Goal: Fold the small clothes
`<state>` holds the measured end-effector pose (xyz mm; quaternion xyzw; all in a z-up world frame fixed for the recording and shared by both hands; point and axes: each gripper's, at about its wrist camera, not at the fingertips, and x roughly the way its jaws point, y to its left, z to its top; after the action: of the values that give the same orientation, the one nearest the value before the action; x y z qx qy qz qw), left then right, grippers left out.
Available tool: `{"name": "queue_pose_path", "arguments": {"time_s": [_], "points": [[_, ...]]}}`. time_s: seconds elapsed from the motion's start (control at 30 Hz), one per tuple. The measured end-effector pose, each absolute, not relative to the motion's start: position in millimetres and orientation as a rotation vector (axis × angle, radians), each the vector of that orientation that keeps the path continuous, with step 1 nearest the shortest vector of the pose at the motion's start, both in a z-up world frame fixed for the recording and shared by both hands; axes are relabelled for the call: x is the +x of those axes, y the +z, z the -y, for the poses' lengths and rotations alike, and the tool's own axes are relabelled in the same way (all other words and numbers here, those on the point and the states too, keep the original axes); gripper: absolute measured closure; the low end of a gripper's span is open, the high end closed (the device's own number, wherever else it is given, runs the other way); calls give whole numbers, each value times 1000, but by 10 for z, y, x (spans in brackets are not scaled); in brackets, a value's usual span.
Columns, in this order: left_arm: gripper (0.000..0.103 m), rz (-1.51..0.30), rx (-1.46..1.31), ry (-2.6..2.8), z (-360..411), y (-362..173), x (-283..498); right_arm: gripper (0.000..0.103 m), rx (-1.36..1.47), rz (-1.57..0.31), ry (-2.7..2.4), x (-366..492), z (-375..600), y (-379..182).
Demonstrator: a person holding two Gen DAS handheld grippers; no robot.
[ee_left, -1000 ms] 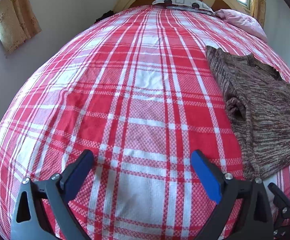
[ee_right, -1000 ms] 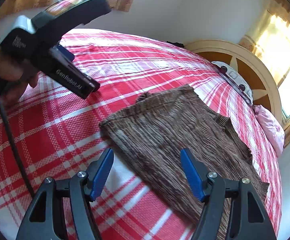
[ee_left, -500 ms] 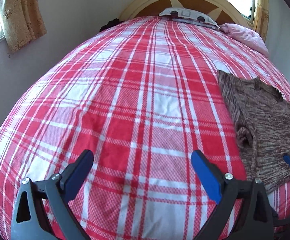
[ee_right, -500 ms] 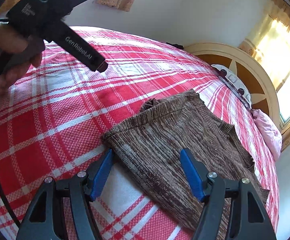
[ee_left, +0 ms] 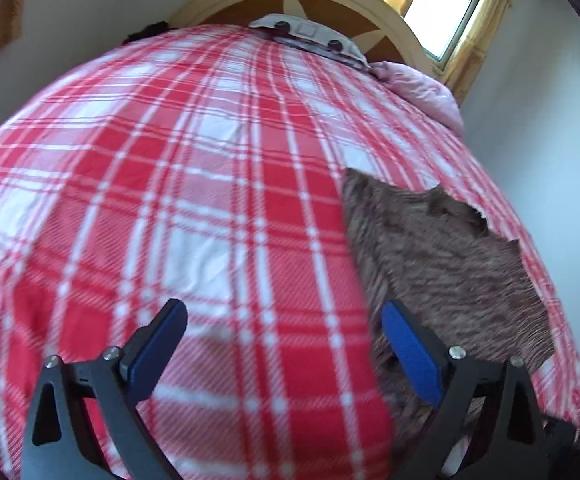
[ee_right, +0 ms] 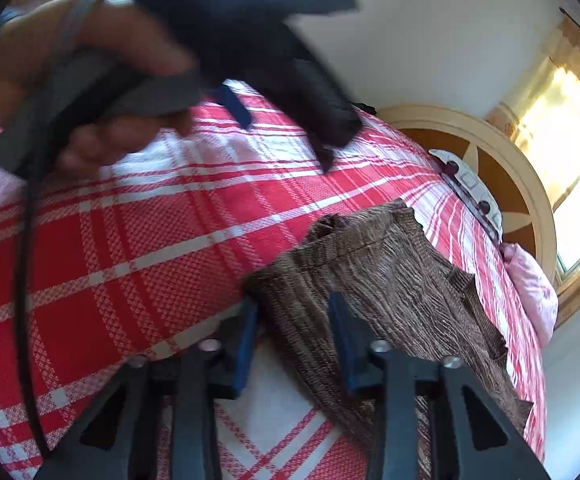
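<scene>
The right gripper [ee_right: 292,344] has dropped onto the near corner of the sweater [ee_right: 390,300], and its jaws have narrowed from wide apart to a small gap with the knit edge between them; whether they pinch yet I cannot tell. The left gripper [ee_left: 286,350] has swung rightward: the sweater now sits just beyond its right finger [ee_left: 408,352]. Its jaws stand wide, empty, over the plaid bedspread [ee_left: 210,220]. The sweater lies flat, long axis running toward the headboard [ee_right: 502,168]. The right gripper is plainly nearer. The left hand [ee_right: 90,80] looks blurred, moving.
</scene>
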<state>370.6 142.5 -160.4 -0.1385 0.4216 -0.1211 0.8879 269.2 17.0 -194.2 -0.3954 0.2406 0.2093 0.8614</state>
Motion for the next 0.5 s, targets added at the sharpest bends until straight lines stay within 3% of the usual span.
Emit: {"name": "queue_pose_path", "arguments": {"time_s": [0.3, 0.5], "points": [[3, -906, -281, -374, -964, -1646, 4225, 77, -766, -536, 436, 2782, -95, -1923], [8, -916, -256, -376, -836, -1681, 4428, 77, -767, -529, 429, 2744, -106, -1934]]}}
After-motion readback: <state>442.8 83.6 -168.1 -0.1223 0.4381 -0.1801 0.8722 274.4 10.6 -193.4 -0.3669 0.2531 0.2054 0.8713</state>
